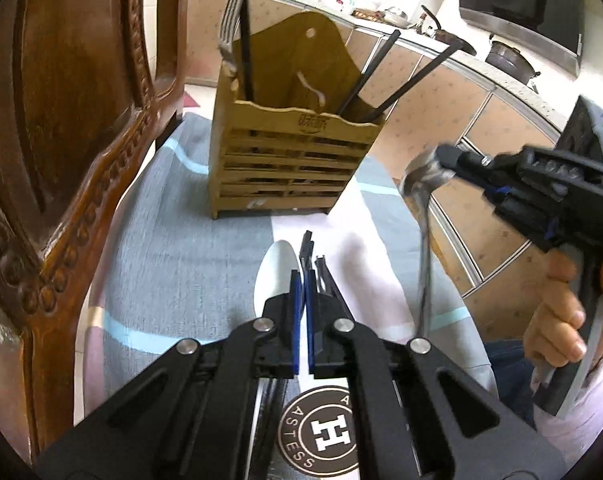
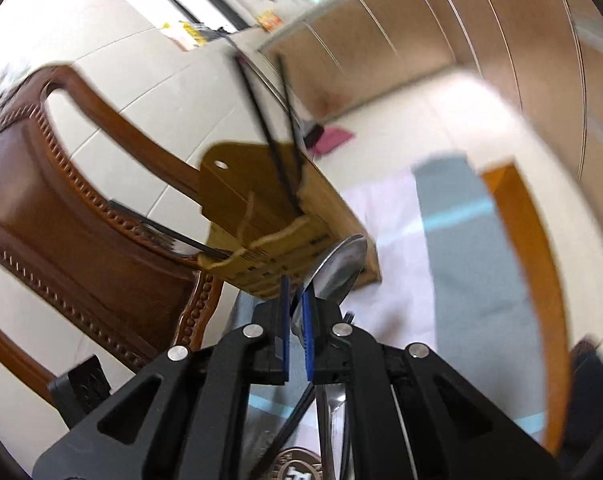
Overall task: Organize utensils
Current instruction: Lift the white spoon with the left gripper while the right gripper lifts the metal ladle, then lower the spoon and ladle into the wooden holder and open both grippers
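Wooden utensil holder (image 1: pixel 293 160): slatted front, tall arched back with a hanging hole, standing upright on the striped cloth. Black chopsticks (image 1: pixel 375 72) lean out of its right side; a fork (image 1: pixel 231 28) stands at its left. A metal spoon (image 1: pixel 421 208) hangs bowl-up, off the cloth, right of the holder.

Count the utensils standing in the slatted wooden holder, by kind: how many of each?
Black chopsticks: 3
Silver metal fork: 1
Total: 4 in the slatted wooden holder
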A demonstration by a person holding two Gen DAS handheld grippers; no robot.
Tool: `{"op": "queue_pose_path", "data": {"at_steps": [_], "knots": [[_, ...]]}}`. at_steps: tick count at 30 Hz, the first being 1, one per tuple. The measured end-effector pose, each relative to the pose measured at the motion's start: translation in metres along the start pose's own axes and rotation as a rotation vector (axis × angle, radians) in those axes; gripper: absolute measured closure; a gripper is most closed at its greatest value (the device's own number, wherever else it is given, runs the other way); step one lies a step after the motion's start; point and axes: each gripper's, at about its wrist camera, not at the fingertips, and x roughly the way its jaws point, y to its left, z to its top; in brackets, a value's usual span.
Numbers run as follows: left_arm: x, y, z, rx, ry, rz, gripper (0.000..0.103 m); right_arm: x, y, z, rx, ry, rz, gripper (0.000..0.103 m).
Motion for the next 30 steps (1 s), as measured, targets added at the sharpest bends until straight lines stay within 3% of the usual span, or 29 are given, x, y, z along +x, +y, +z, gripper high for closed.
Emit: {"op": "queue_pose_path", "data": {"at_steps": [8, 16, 22, 30], "knots": [[-0.002, 0.002, 0.001, -0.027, -0.002, -0.001, 0.101, -0.030, 0.032, 0.000, -0.193, -0.077, -0.041, 0.100], [-0.026, -0.010, 0.028, -0.039, -0.072, -0.065, 0.101, -0.030, 0.041, 0.004, -0.211, -0.061, -0.002, 0.100], [-0.059, -0.021, 0.075, -0.032, -0.228, -0.127, 0.101, -0.045, 0.053, 0.025, -0.207, -0.113, 0.073, 0.100], [-0.089, -0.040, 0.147, 0.037, -0.452, -0.227, 0.101, -0.063, 0.084, 0.076, -0.243, -0.268, 0.226, 0.100]]}}
